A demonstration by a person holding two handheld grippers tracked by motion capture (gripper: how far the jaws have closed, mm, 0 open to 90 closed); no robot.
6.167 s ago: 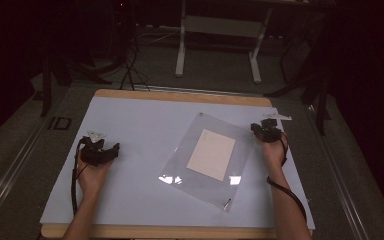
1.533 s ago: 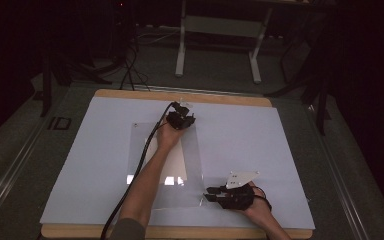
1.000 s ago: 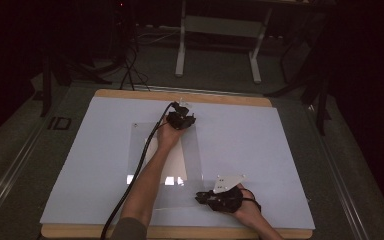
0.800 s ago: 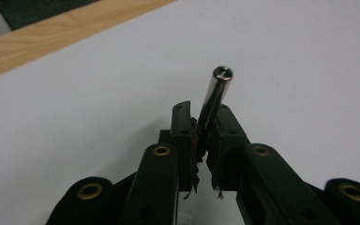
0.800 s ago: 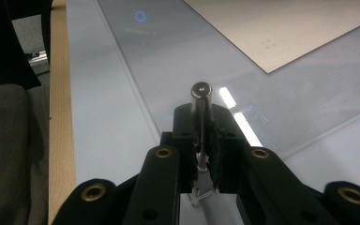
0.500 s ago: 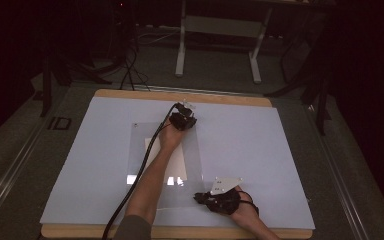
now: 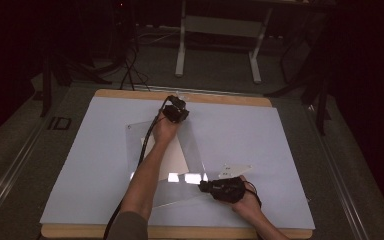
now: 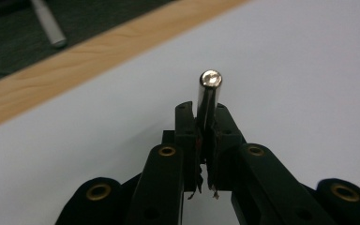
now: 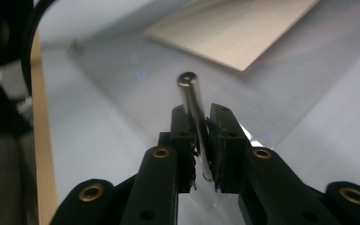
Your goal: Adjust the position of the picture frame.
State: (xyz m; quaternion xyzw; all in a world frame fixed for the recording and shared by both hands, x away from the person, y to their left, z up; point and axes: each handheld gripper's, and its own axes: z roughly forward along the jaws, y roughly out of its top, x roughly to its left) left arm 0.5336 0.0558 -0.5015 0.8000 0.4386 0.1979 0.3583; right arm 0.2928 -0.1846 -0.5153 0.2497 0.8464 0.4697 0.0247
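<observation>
Both grippers (image 7: 176,111) (image 7: 211,187) pinching metal corner posts (image 8: 208,101) (image 9: 192,101) of clear acrylic frame (image 7: 192,150), lifted mid-move over paper sheet (image 7: 172,157).

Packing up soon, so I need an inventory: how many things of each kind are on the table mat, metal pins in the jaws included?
Metal pins: 2
Clear plastic sheet: 1
Paper sheet: 1
Total: 4

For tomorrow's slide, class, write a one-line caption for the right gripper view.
Right hand-held gripper clamps a metal pin at the edge of a clear sheet covering paper.
</observation>
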